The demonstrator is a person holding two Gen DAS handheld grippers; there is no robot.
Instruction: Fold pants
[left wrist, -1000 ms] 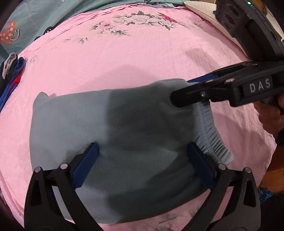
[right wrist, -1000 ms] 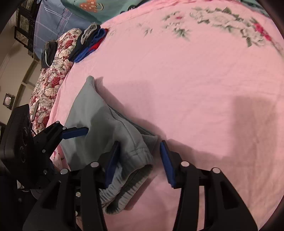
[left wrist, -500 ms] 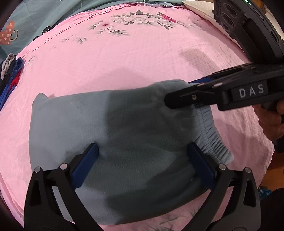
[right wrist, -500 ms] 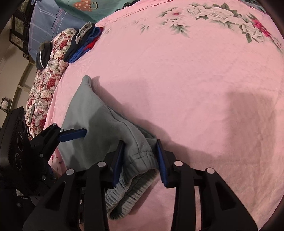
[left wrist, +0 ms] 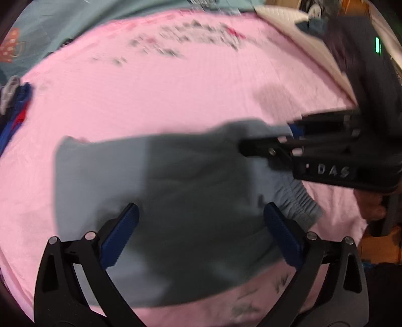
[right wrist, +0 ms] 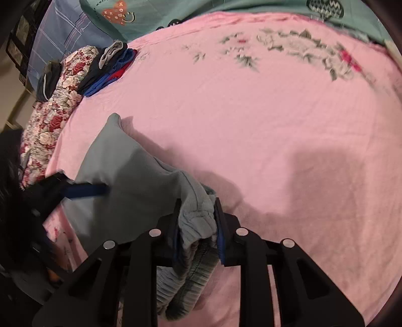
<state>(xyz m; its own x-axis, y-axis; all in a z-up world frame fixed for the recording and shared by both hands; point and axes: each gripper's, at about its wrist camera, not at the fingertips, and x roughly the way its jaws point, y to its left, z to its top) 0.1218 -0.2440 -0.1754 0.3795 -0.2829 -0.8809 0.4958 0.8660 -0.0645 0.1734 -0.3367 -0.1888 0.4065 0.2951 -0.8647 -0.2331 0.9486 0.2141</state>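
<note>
Folded grey-blue fleece pants (left wrist: 160,191) lie on the pink bedsheet (left wrist: 160,100); they also show in the right wrist view (right wrist: 125,196). My left gripper (left wrist: 201,231) is open, its blue pads wide apart just over the near part of the pants. My right gripper (right wrist: 197,223) is shut on the elastic waistband (right wrist: 193,226), which bunches up between the pads. In the left wrist view the right gripper (left wrist: 276,148) comes in from the right at the waistband end (left wrist: 299,201).
A stack of folded dark, blue and red clothes (right wrist: 110,65) lies at the far left of the bed, beside a floral quilt (right wrist: 50,118). Teal bedding (right wrist: 226,10) runs along the far edge. A white pillow (left wrist: 284,17) lies at the far right.
My right gripper closed on the waistband, from open around it to clamped, and lifted it slightly. My left gripper stayed open over the pants; the view shifted a little.
</note>
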